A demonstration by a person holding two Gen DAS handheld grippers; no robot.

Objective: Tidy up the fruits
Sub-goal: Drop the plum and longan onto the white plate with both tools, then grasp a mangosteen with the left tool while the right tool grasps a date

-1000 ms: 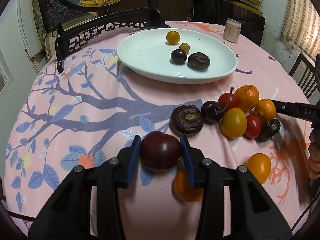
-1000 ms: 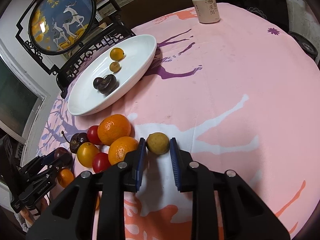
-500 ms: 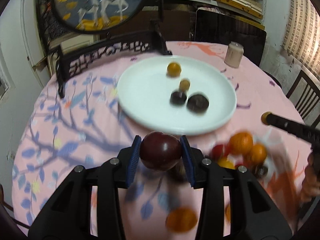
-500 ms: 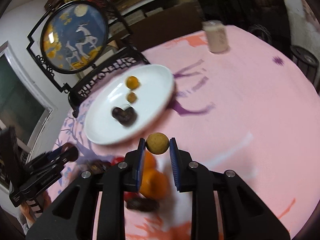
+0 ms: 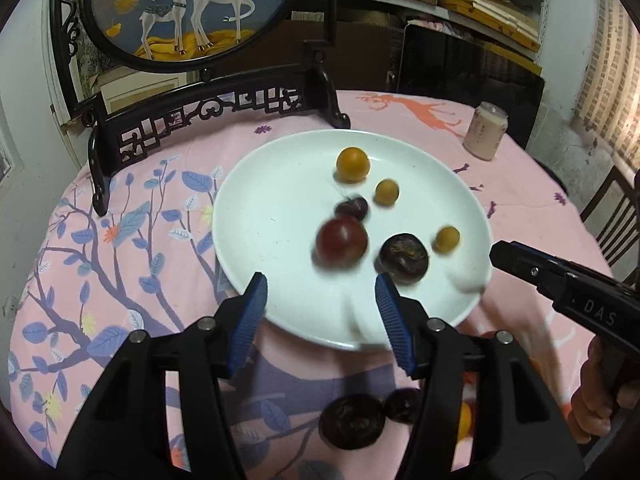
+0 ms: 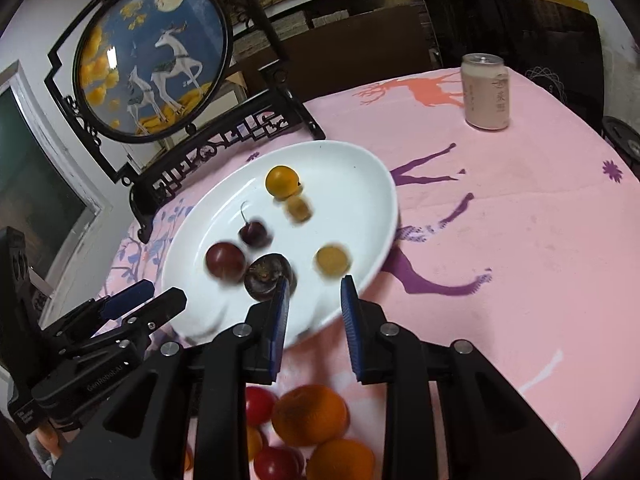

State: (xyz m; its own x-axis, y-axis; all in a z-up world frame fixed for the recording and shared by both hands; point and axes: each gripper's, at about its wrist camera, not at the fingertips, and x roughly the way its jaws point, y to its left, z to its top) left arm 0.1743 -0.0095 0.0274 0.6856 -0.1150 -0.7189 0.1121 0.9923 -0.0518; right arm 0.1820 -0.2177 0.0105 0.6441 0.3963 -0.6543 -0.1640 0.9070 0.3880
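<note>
Left wrist view, blurred dark-red plum (image 5: pixel 341 243), round, glossy, on white plate (image 5: pixel 256 200)

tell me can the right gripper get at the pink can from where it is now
Probably yes. The right gripper is empty over the near rim of the white plate, and only bare pink tablecloth lies between it and the can, which stands upright and alone.

Six fruits lie on the white oval plate (image 5: pixel 256 184): a blurred dark-red plum (image 5: pixel 341 243), a wrinkled brown-purple passion fruit (image 5: pixel 403 258), a stemmed dark cherry (image 6: pixel 254 233), an orange kumquat (image 5: pixel 352 164) and two small yellow fruits (image 5: pixel 386 191), one blurred (image 5: pixel 447 239).
</note>
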